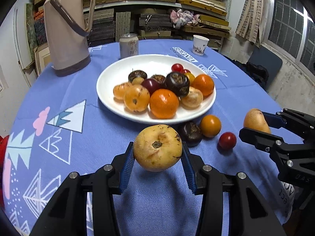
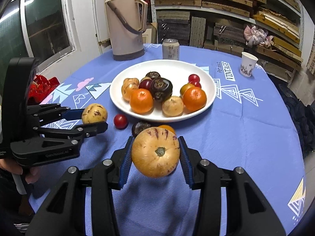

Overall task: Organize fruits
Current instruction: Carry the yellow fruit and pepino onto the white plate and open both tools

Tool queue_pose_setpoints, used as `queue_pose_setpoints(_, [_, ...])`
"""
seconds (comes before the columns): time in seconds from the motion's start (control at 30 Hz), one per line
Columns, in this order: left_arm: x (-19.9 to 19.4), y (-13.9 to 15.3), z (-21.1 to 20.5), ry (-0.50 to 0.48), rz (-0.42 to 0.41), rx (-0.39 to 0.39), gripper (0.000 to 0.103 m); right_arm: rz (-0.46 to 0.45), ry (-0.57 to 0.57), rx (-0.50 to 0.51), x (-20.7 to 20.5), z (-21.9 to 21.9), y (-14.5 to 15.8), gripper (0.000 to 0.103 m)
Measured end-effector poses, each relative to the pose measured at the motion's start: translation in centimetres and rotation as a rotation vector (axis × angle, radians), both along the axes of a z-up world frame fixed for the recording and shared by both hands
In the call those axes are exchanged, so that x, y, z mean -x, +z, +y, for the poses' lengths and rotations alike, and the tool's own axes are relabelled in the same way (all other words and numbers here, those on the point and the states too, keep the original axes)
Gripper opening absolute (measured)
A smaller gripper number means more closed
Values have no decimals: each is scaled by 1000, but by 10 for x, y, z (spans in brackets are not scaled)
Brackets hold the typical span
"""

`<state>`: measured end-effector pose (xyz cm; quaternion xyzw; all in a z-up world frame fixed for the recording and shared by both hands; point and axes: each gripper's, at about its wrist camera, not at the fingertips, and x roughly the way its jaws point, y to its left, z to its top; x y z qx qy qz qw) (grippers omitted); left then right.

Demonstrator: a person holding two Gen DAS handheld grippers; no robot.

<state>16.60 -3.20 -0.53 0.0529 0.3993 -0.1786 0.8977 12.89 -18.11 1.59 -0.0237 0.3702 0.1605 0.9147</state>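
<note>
Fingers of left gripper (image 1: 157, 153) clamp a pale yellow fruit (image 1: 157, 147), partly open, lifted off the blue cloth (image 1: 157, 200). Right gripper (image 2: 155, 153) likewise pinches a purple-streaked yellow fruit (image 2: 155, 152). Beyond both fingertips: white plate (image 1: 110, 98) of fruits; loose cherry tomato (image 1: 227, 140) between grippers.

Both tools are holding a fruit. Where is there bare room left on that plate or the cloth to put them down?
The plate is bare along its back rim, by the can. The cloth is bare right of the plate, below the cup. The plate's front half is crowded, and so is the cloth ahead of it, where the cherry tomato lies.
</note>
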Motion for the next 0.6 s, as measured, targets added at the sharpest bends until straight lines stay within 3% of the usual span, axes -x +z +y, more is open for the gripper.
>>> queue_pose_setpoints(0.27, [-12, 28, -5, 9, -31, -10, 46, -47, 2, -10, -10, -10, 26, 43])
queue_pose_setpoints(0.6, [-56, 46, -20, 9, -43, -24, 46, -72, 24, -9, -52, -9, 50, 43])
